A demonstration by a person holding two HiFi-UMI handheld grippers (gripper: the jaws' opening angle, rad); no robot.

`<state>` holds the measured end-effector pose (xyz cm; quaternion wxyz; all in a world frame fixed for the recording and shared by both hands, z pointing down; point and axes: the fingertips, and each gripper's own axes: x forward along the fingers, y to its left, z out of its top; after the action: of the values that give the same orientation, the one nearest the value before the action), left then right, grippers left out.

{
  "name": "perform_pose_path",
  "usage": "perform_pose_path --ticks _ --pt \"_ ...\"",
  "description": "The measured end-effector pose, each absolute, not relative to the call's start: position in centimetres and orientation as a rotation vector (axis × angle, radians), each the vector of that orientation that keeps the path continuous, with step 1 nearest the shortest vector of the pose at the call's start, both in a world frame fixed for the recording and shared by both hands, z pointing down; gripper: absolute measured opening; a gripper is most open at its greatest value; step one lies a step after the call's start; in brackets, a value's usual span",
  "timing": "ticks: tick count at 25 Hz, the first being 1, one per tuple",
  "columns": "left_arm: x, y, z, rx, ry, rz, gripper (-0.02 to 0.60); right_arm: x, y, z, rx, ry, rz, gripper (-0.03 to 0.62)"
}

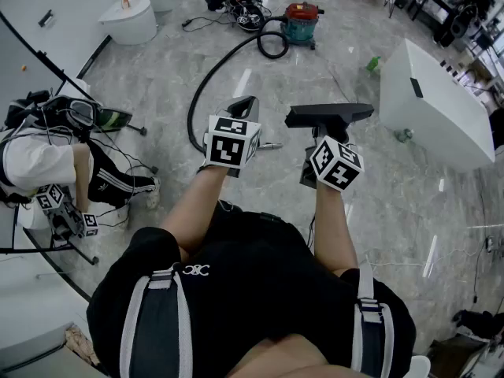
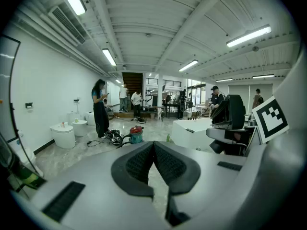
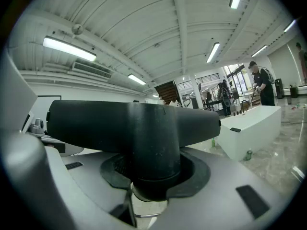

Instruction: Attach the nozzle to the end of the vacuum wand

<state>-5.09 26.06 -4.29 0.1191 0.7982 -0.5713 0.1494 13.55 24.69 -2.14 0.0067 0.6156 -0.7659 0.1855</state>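
Two grippers up, side by side over the floor (image 1: 157, 77). Left gripper (image 1: 244, 105) jaws closed, empty. Right gripper (image 1: 324, 136) jaws clamped on the neck of the black nozzle (image 1: 329, 115), head crosswise.

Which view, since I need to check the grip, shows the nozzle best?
The right gripper view: the nozzle fills it, neck clamped in the right gripper. The head view shows its whole shape, small; the left gripper view catches part of it at right.

The head camera looked steeply down; both gripper cameras faced forward across the room. Head and left gripper views shared the red vacuum cleaner (image 1: 303, 20).
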Motion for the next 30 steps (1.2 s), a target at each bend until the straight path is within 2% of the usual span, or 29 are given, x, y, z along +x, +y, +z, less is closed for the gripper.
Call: perform_pose_path --ticks 15,30 --pt "-7.5 24.8 -2.3 2.269 -1.723 0.429 0.011 11.4 22.6 -0.8 1.846 -2.426 0.573 0.172" --pt "-12.4 8.6 -2.3 2.356 -1.652 0.343 0.011 6.0 7.6 -1.6 1.841 -2.402 0.500 0.172"
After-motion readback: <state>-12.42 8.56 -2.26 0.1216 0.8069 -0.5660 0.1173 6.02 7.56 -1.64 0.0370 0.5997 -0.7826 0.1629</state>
